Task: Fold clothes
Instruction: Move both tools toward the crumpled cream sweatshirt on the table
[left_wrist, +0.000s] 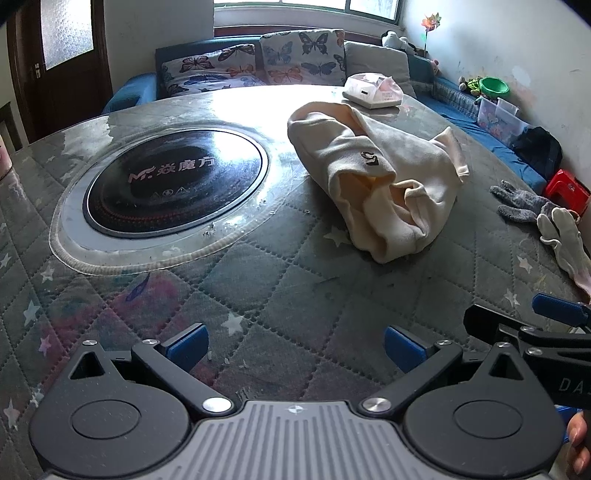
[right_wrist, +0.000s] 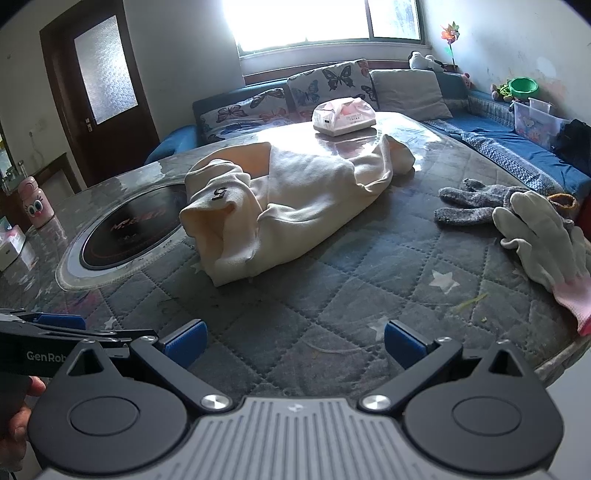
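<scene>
Mid-surface (right_wrist: 332, 295), garment (right_wrist: 288, 199) is lying bunched; both grippers, left (left_wrist: 295, 349) & right (right_wrist: 295, 345), are hovering w/ jaws released — grab corners, spread flat.

I see the cream garment (right_wrist: 295, 199) as soft, matt knit cloth, lying on a quilted fabric table cover (right_wrist: 332, 295) under a glossy clear sheet. Left of the garment, the round black cooktop (left_wrist: 177, 181) looks smooth and glassy; right of it, the grey glove (right_wrist: 476, 206) looks fuzzy.

1. A bright window (right_wrist: 317, 22) filled the far white wall.
2. Below it stood a blue sofa (right_wrist: 517, 136) with butterfly cushions (right_wrist: 332, 83).
3. A dark wooden door (right_wrist: 96, 85) with frosted glass stood at the left.
</scene>
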